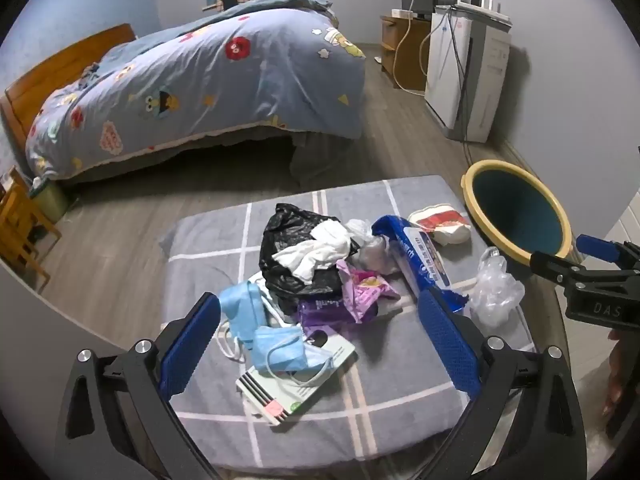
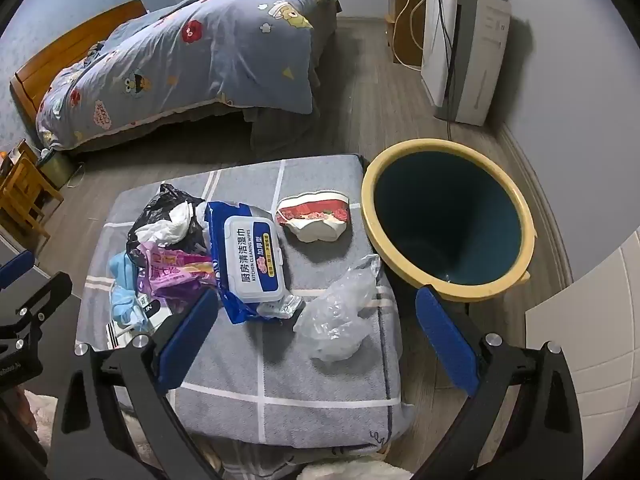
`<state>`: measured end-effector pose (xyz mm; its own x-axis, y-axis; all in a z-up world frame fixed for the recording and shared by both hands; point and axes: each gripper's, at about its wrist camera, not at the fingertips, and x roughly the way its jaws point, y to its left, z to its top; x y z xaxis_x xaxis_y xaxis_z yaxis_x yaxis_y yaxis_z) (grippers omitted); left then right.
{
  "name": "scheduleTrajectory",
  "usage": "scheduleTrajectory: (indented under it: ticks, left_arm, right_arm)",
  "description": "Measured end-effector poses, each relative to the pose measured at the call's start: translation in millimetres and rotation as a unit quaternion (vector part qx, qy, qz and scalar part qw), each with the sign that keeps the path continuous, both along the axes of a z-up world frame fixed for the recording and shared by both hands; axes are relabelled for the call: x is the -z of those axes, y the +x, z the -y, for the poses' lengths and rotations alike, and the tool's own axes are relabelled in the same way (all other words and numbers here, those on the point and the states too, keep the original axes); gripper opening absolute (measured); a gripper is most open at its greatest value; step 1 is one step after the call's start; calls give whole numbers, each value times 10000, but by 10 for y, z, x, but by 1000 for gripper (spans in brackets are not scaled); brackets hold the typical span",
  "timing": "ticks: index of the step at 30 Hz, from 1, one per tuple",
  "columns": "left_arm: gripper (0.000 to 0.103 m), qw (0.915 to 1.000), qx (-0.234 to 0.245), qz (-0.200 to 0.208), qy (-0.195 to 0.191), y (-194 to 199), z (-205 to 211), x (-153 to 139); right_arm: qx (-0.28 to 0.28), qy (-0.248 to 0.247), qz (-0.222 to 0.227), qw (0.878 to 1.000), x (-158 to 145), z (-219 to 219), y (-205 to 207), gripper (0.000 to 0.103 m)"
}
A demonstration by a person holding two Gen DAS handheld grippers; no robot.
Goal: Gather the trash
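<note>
Both grippers: left & right wide open, nothing held.
Trash: we see it piled on cushion, bin just beside.
Tip: we'd pinch clear bag mid-crumple w/ right.

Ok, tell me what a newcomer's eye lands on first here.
The litter heap on the grey checked cushion: black bag, blue masks, wipes pack. Right beside the cushion stands the yellow-rimmed bin, dark inside. Behind, a bed with a cartoon quilt fills the room.

A bed with patterned duvet, a white appliance beside the wall.
</note>
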<state>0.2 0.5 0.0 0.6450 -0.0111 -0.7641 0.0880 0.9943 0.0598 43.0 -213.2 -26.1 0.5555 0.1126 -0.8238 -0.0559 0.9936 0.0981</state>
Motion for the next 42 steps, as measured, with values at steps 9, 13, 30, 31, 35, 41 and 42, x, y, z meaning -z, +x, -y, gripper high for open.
scheduleTrajectory:
  ticks: [9, 13, 30, 31, 35, 41, 42]
  left_arm:
    - [98, 10000, 13, -16, 30, -2, 3, 3]
    - [98, 10000, 5, -9, 51, -13, -9, 12]
    - [98, 10000, -32, -78, 21, 8, -55, 56]
    - [98, 10000, -37, -80, 15, 9, -65, 60]
    - [98, 10000, -24, -79, 30, 9, -47, 54]
    - [98, 10000, -22, -93, 20, 10, -58, 61]
    - [98, 9999, -25, -96, 20, 11, -67, 63]
  right_arm:
    - [-25, 8, -112, 9999, 32, -12, 18, 97]
    - [-16, 31, -136, 9999, 64, 44, 21, 97]
    - [9, -19, -246, 9997, 100, 1, 36, 97]
    - [11, -24, -247, 9997, 96, 4, 37, 97]
    - [12, -16, -251, 9997, 100, 1, 31, 97]
    - [0, -18, -255, 9997, 106, -2, 29, 97]
    - [-3, -21, -258, 9997, 109, -7, 24, 97]
